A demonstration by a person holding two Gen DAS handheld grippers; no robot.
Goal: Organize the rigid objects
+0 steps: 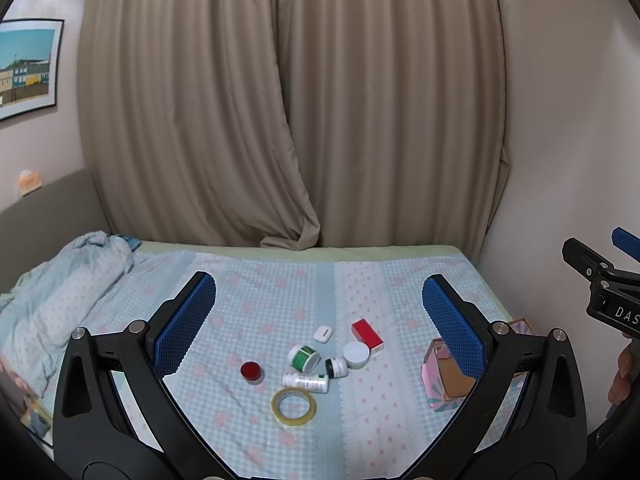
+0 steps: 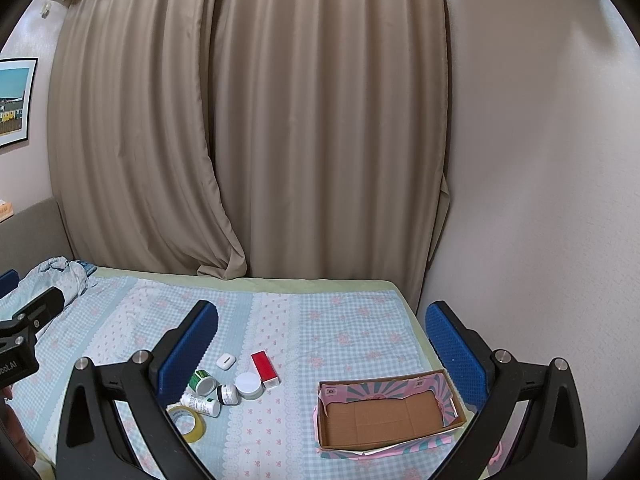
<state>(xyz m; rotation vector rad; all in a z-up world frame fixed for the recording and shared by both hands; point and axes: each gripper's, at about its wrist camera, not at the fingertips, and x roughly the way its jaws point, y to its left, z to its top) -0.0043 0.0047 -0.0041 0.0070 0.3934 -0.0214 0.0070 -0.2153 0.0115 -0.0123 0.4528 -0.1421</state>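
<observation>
Seven small items (image 1: 308, 364), perhaps; one empty box (image 2: 384, 414); both claws, left (image 1: 316, 308) and right (image 2: 320, 336), spread.

On the bed sheet (image 2: 344, 320) the tally runs like this: one roll of yellow tape (image 1: 294, 407), one white bottle lying on its side (image 1: 306, 383), one small dark jar (image 1: 336, 367), one green-labelled jar tipped over (image 1: 304, 357), one round white jar (image 1: 356, 355), one red disc-shaped tin (image 1: 252, 372), one red box (image 1: 366, 334) and one white earbud case (image 1: 323, 333). That makes eight loose items in a single cluster. There is one open cardboard box (image 2: 386, 416), with nothing to count inside it. Two grippers are in view, each with two blue-padded fingers.
</observation>
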